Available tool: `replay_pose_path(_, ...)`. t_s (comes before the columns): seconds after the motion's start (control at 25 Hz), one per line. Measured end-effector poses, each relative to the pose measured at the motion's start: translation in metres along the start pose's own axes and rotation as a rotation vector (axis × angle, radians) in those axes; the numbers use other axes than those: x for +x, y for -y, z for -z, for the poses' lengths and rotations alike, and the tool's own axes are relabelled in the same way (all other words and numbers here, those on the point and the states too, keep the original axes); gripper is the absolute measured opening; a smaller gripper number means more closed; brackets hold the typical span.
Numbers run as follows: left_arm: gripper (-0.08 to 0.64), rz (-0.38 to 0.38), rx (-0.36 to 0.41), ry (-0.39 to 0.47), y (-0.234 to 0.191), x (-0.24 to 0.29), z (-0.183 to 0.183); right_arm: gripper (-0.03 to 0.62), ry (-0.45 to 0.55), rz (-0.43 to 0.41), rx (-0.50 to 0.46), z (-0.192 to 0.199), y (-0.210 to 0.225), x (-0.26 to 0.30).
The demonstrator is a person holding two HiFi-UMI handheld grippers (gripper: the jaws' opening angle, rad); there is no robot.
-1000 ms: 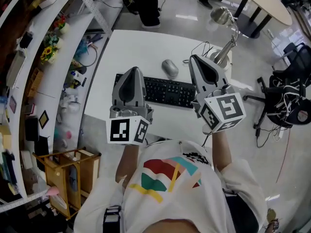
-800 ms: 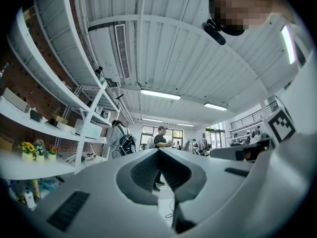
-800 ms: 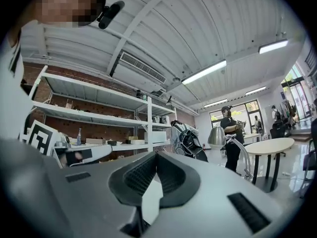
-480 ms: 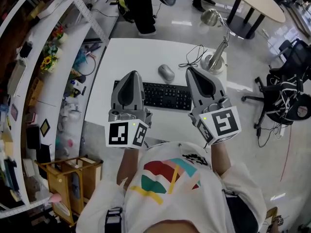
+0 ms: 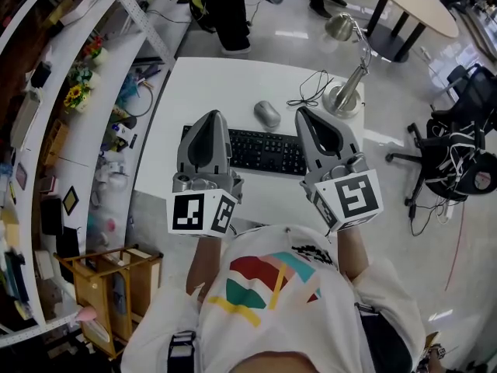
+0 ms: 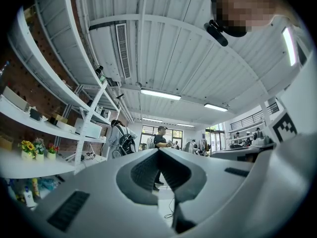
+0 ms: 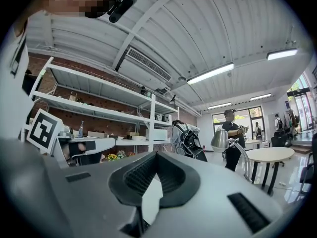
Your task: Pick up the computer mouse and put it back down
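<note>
The grey computer mouse lies on the white table, just beyond the black keyboard. My left gripper hovers over the keyboard's left end, shut and empty. My right gripper is held over the keyboard's right end, to the right of the mouse and apart from it, also shut with nothing in it. In the left gripper view and the right gripper view the jaws meet at the tips and look out level into the room; the mouse is not visible in either.
A silver desk lamp with a black cable stands at the table's far right corner. Curved white shelves run along the left, with a wooden cart below. An office chair is at right. A person stands beyond the table.
My right gripper has shifted a little leftward and rolled slightly. The left gripper has stayed put. Both remain shut, and the mouse has not moved on the table.
</note>
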State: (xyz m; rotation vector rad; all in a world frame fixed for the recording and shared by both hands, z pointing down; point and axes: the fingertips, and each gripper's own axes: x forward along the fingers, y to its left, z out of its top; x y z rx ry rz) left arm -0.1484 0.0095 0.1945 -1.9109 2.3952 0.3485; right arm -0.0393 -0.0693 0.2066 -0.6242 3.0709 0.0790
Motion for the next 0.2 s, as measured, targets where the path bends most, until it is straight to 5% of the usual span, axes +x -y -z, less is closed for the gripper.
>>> replay_pose_path(0.2,0.044,0.004,-0.005,-0.002,0.0002,0.0002,0.0022,0.012,-0.012,0.006,-0.004,0.0042,0.0020,0.0010)
